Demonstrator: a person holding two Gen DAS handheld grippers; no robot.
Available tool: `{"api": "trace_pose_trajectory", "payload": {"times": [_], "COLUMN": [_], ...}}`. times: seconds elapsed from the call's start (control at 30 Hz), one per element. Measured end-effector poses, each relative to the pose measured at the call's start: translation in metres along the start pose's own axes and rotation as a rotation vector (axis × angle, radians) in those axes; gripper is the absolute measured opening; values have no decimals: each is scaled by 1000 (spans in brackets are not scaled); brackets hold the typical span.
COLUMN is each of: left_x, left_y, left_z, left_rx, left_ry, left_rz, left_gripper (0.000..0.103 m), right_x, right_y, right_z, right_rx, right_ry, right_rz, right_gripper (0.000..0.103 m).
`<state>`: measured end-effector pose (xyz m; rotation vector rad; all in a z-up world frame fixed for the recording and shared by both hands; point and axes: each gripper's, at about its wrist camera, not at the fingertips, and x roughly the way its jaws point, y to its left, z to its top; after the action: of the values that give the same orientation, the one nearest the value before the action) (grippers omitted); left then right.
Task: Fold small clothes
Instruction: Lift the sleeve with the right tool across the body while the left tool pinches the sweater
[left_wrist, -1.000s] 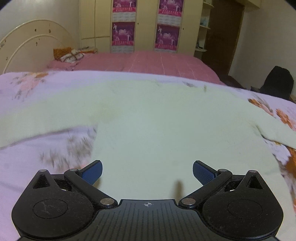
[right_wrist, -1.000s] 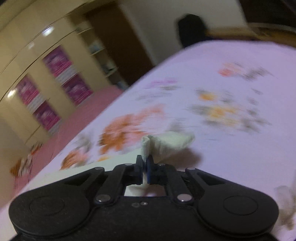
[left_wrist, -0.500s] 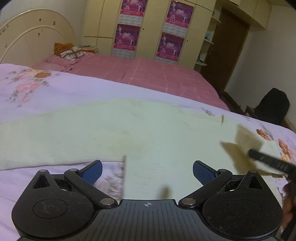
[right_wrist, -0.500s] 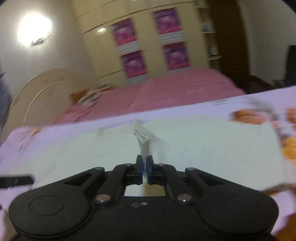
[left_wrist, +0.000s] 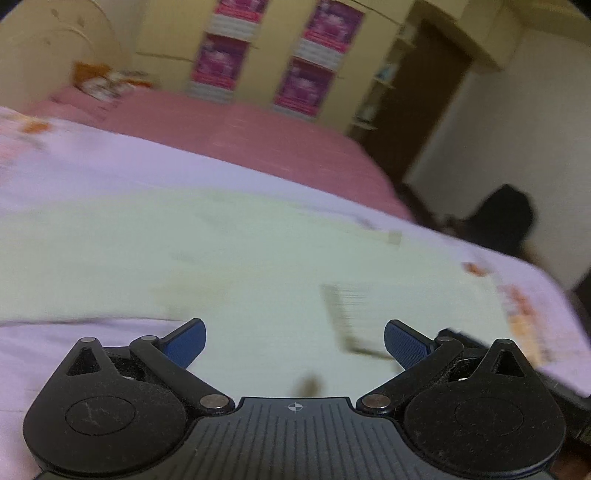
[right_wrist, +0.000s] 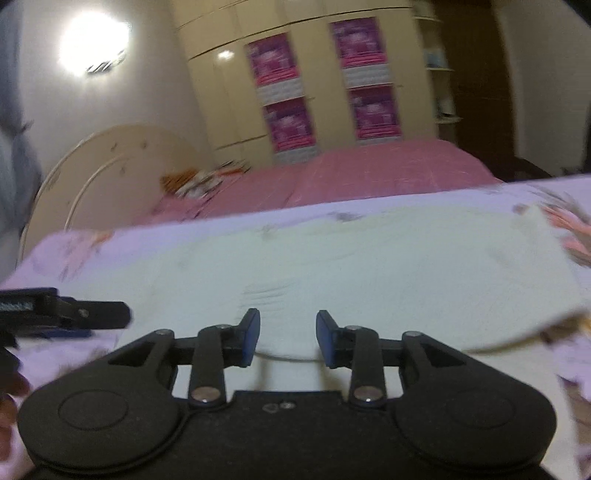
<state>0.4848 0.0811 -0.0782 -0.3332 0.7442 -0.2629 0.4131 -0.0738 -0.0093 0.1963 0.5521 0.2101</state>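
Since a second ago our right gripper (right_wrist: 287, 339) has swung in from the floral edge of the bed, carrying a pinched sleeve end across the pale cream long-sleeved cotton garment (right_wrist: 369, 266); its jaws have just been opening, and now nothing sits between the blue pads, the folded flap lying loose just ahead of them; our left gripper (left_wrist: 294, 343) has drifted a little and its jaws stand wide apart over the cloth, gripping nothing.

We see the garment spread flat on the lilac floral bedsheet (left_wrist: 74, 173), directly in front of and below both tools; its long axis runs side to side across both views; on our left side one sleeve reaches out past the picture's edge, not yet folded in, we judge; the left gripper is the nearer to that sleeve, which lies to its left along the near hem; the right gripper hangs over the middle of the body.

No containers are in view; beyond the sheet lies a pink checked bedspread (right_wrist: 369, 173), with cream wardrobe doors (right_wrist: 229, 92) behind.
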Motion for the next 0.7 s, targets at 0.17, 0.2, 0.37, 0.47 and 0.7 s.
{"api": "trace_pose_trajectory", "payload": {"times": [0.17, 0.2, 0.37, 0.47, 0.7], "left_x": [54, 63, 82, 80, 52], "left_y": [-25, -26, -41, -41, -5], "left_z": [-1, -2, 1, 5, 36], "left_rx": [-36, -52, -37, -41, -26], "left_ry": [136, 156, 152, 119, 33], "left_rz": [-79, -87, -71, -77, 10], "left_gripper": [38, 38, 3, 3, 3], "right_x": [-27, -33, -50, -49, -47], "right_y": [-47, -56, -94, -111, -142], "right_z": [3, 3, 0, -7, -12], "right_rx": [141, 157, 233, 280, 404], "right_ry": [-26, -29, -45, -45, -40], "right_rz": [-69, -81, -124, -148, -125], "right_gripper": [33, 33, 34, 34, 34]}}
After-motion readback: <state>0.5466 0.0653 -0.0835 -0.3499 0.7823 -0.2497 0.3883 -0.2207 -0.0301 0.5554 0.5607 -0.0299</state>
